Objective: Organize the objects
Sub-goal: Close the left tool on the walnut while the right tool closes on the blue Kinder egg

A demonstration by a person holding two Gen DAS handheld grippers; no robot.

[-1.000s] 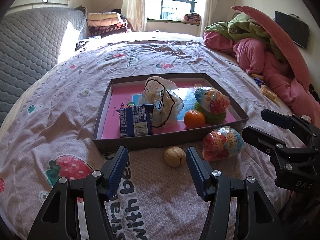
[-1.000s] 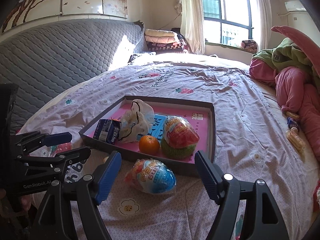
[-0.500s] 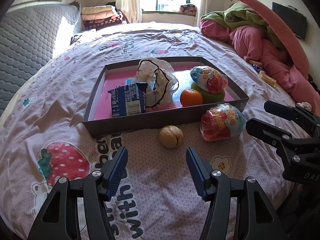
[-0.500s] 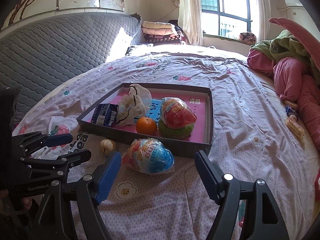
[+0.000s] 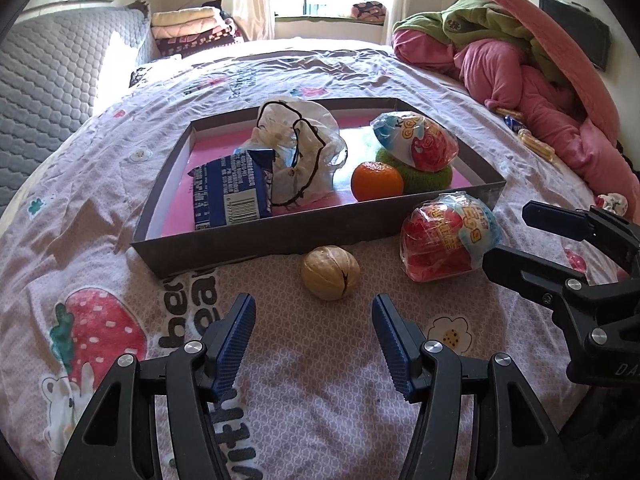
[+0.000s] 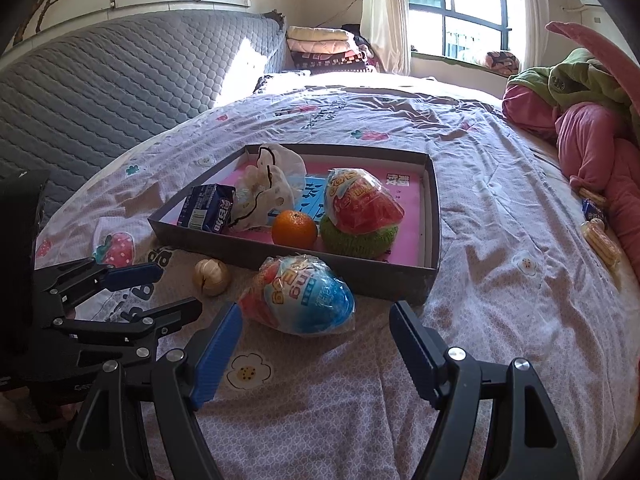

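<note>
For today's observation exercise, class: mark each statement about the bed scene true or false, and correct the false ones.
1. The walnut lies inside the tray. False: it lies on the bedsheet in front of the tray.
2. The orange sits in the tray. True.
3. The left gripper holds the walnut. False: its jaws are open and empty.
4. One wrapped toy egg lies outside the tray. True.
5. The right gripper is open. True.

The green scrubber (image 5: pixel 430 174) sat mostly hidden under a wrapped toy egg (image 5: pixel 416 141); the crumpled bag's (image 5: pixel 298 156) contents were unclear, and the carton's (image 6: pixel 206 208) small print was unreadable.
</note>
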